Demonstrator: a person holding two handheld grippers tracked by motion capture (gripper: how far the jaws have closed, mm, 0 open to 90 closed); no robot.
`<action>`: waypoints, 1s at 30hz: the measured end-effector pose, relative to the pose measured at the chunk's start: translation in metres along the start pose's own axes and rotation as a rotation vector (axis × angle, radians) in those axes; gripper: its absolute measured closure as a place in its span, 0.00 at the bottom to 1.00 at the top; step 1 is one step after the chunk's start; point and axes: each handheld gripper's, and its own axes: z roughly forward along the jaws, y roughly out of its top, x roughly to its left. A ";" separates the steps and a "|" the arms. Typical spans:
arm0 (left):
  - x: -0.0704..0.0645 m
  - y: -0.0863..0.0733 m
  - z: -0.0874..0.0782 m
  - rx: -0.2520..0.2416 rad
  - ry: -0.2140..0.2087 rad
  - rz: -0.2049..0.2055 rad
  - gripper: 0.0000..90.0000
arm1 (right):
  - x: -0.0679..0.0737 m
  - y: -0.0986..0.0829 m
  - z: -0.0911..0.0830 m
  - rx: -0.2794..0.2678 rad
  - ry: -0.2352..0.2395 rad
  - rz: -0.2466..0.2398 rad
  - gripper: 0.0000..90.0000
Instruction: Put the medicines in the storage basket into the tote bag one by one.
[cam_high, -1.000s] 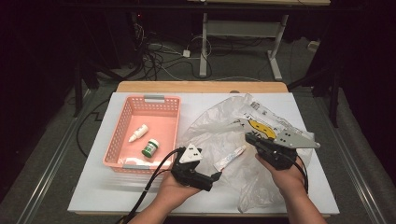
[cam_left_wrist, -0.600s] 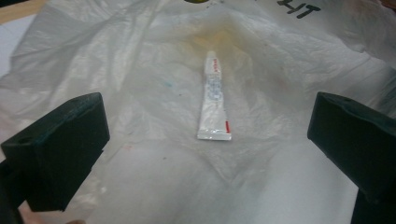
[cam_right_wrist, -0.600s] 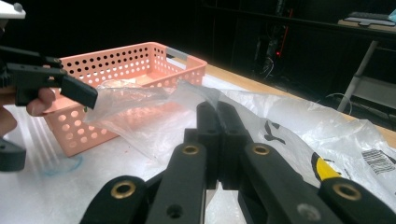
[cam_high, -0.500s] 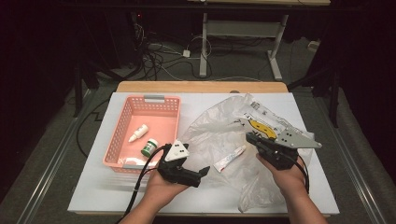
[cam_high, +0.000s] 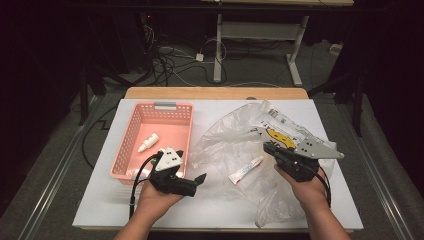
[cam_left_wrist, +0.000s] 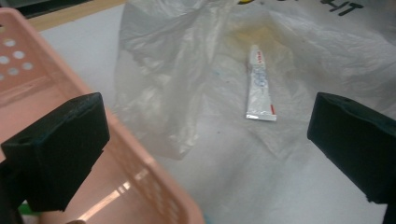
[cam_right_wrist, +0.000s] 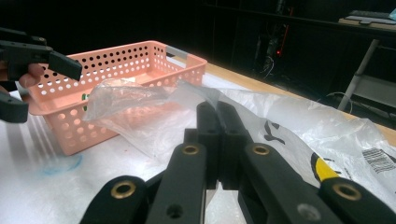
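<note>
Basket (cam_high: 159, 139), pink and perforated, sits at the left of the white counter (cam_high: 215, 210); a small white bottle (cam_high: 148, 143) lies inside it. Left tool (cam_high: 197, 182) is held just beside the basket's near right corner, jaws spread wide and holding nothing. In the left gripper view the jaws frame the basket wall on one side and the tube on the other. Tube (cam_high: 246, 170), white with red print, lies flat on the clear plastic bag (cam_high: 225, 145) near the counter's middle, between the two tools and touching neither; its cap end points up and to the right in the high view. The bag is crumpled and spreads from the counter's middle to its right edge, with a yellow and black print at its far right part. Right tool (cam_right_wrist: 218, 135) has its jaws pressed together, pinching a fold of the bag and lifting that film off the counter.
</note>
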 end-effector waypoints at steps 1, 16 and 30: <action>0.003 -0.001 -0.002 -0.001 0.008 -0.004 0.00 | 0.000 0.000 0.000 -0.001 0.000 -0.002 1.00; 0.051 -0.010 -0.033 -0.010 0.138 -0.091 0.00 | -0.001 0.000 0.000 -0.005 -0.003 -0.006 1.00; 0.080 -0.023 -0.049 0.010 0.215 -0.147 0.00 | -0.001 0.001 -0.001 -0.004 -0.006 -0.006 1.00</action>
